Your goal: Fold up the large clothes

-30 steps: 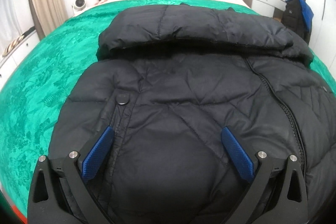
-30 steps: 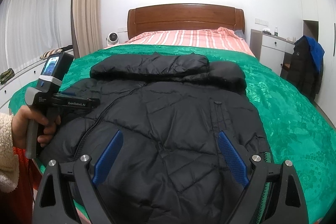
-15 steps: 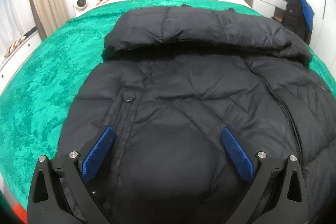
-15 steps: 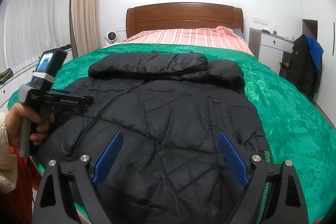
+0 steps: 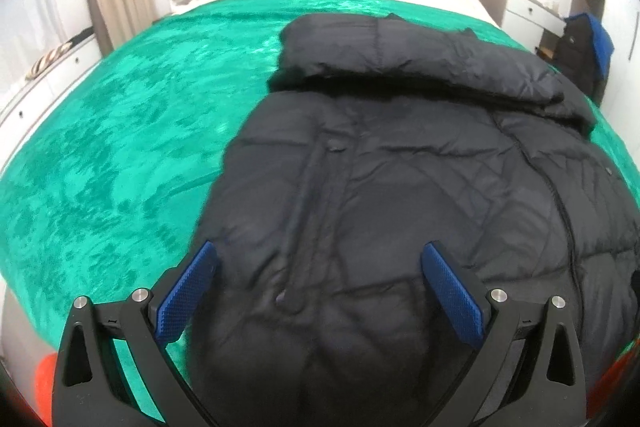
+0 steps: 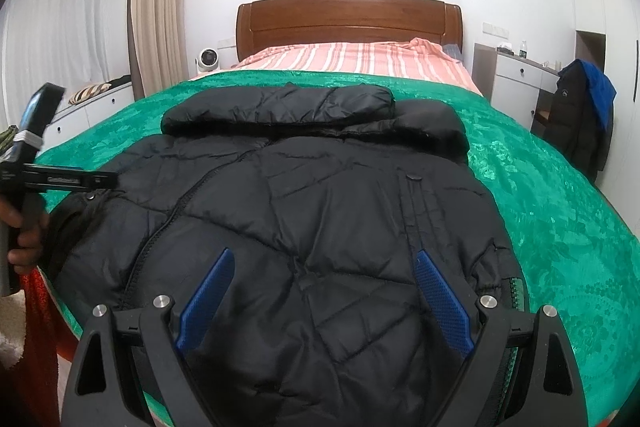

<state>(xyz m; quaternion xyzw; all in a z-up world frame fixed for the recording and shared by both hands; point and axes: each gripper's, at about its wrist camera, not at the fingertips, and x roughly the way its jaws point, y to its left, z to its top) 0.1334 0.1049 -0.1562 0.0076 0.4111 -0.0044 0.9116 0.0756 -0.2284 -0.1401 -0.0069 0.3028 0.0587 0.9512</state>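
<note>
A large black puffer jacket [image 5: 400,187] lies front up on the green bed cover [image 5: 120,147], its hood [image 6: 280,107] folded flat at the far end and its zip closed. My left gripper [image 5: 319,249] hovers open above the jacket's near left part, one blue pad over the jacket's edge, nothing between the fingers. My right gripper [image 6: 324,255] stands open above the jacket [image 6: 300,207] near its lower right hem, also with nothing in it. At the left edge of the right wrist view, a hand [image 6: 24,239] holds the left tool's handle.
The bed has a wooden headboard [image 6: 348,19] and a striped pink sheet [image 6: 360,55] beyond the cover. White drawers [image 6: 516,79] and a dark coat with a blue lining [image 6: 580,115] stand at the right. Low white cabinets [image 6: 92,107] and curtains line the left wall.
The left gripper has moved to the left: the jacket now sits right of centre in its view, with more green cover showing. The right gripper has stayed in place.
</note>
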